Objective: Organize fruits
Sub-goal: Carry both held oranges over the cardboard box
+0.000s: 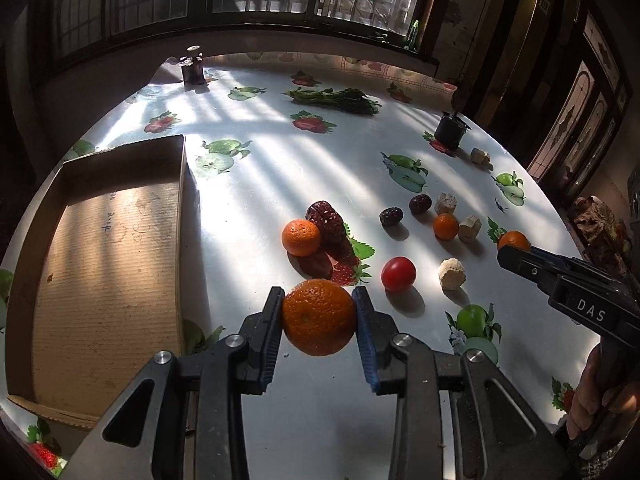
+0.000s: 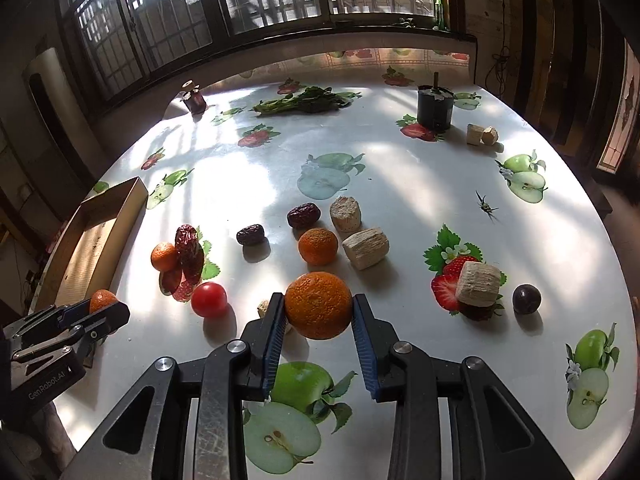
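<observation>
With both grippers loaded, step is carry | left gripper [image 1: 319,312] pinches an orange [image 1: 319,316] just beside box [image 1: 182,216] at table's left edge | right gripper [image 2: 318,310] pinches another orange [image 2: 318,305] mid-table | next, I reckon: swing over box, release.

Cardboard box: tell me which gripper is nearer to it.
Left. The left gripper, holding an orange, sits just beside the cardboard box; the right gripper, with its own orange, is farther across the table.
</observation>
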